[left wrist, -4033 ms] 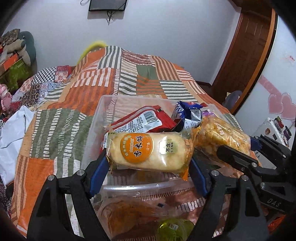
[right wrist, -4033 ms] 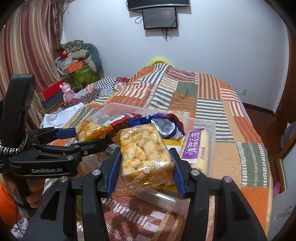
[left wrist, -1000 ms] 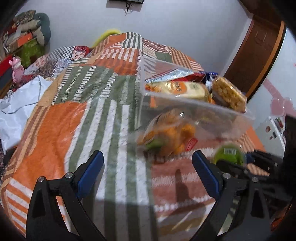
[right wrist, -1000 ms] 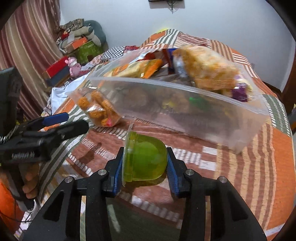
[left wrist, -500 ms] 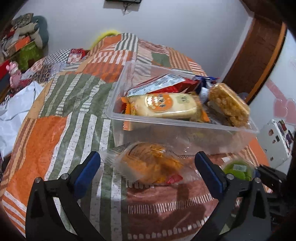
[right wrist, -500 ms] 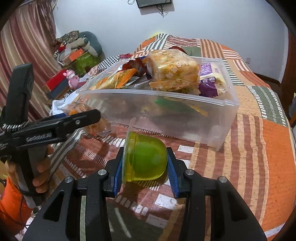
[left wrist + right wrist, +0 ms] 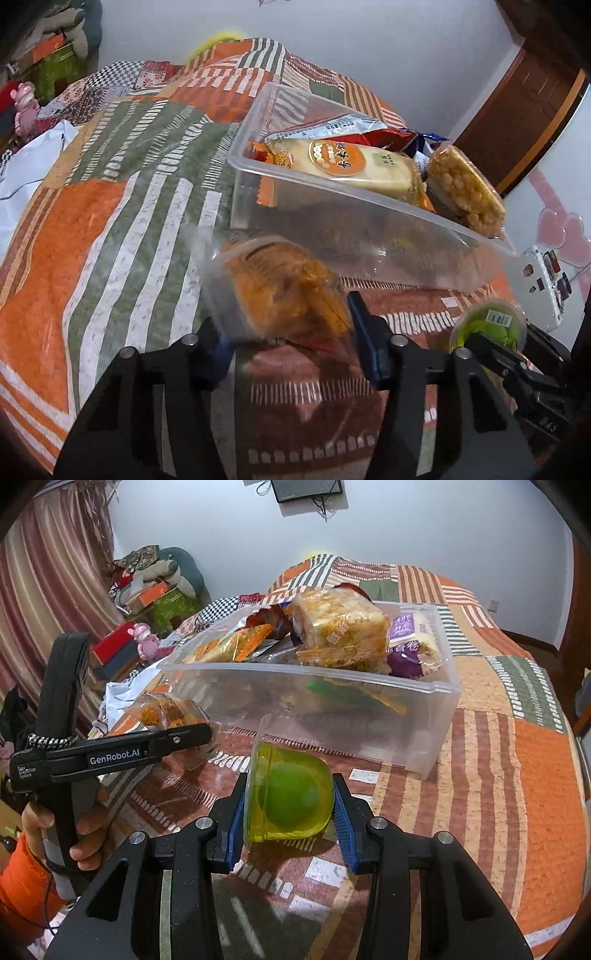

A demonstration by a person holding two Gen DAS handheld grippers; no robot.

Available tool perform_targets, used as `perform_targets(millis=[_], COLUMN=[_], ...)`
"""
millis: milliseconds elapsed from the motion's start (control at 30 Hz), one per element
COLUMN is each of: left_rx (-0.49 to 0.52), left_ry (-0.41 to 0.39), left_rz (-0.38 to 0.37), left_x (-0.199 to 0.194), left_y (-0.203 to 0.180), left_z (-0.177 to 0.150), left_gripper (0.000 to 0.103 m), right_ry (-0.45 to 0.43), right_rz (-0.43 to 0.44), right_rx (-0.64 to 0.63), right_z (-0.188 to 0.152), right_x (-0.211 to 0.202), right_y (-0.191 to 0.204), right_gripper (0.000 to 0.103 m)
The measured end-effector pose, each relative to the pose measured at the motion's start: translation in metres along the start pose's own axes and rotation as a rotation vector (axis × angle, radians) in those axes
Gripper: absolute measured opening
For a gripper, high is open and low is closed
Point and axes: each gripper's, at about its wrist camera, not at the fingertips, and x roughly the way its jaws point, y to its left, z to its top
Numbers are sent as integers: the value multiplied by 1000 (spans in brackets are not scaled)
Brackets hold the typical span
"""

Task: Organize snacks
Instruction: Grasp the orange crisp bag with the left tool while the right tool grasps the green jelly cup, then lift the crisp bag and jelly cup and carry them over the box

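The left gripper (image 7: 291, 336) is closing around a clear-wrapped orange pastry (image 7: 284, 291), lying at 6 o'clock of the clear bin (image 7: 439, 709) on the bed (image 7: 122, 229). The right gripper (image 7: 290, 812) is clamped on a green jelly cup (image 7: 291, 797). The slippery film could be crushed or slip under pinching.

The storage bin (image 7: 439, 716) is clear, smooth plastic, slightly frosted, and the snack packets (image 7: 343, 631) in it are glossy, crinkled film. The green jelly cup (image 7: 291, 797) is translucent, shiny plastic. The bedspread (image 7: 92, 236) is matt woven cloth, and the gripper fingers (image 7: 343, 819) carry ribbed blue pads on matt black plastic.
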Motion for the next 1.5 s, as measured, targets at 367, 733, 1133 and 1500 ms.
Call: perform_targets(millis=[367, 733, 1133, 1500], left_rx=[47, 79, 161, 177], left_ry=[-68, -172, -235, -186], left_rz=[53, 19, -27, -80], left_x=[-41, -85, -89, -49], left_y=[-6, -22, -59, -85], left_z=[-26, -9, 30, 56], left_gripper=[39, 39, 39, 39], right_ry=[-33, -119, -221, -234], right_rz=[-10, -41, -112, -129], right_rx=[6, -5, -16, -2], right_z=[2, 15, 45, 62], right_x=[-14, -41, -53, -41], right_y=[0, -2, -10, -27], right_gripper=[38, 38, 38, 38])
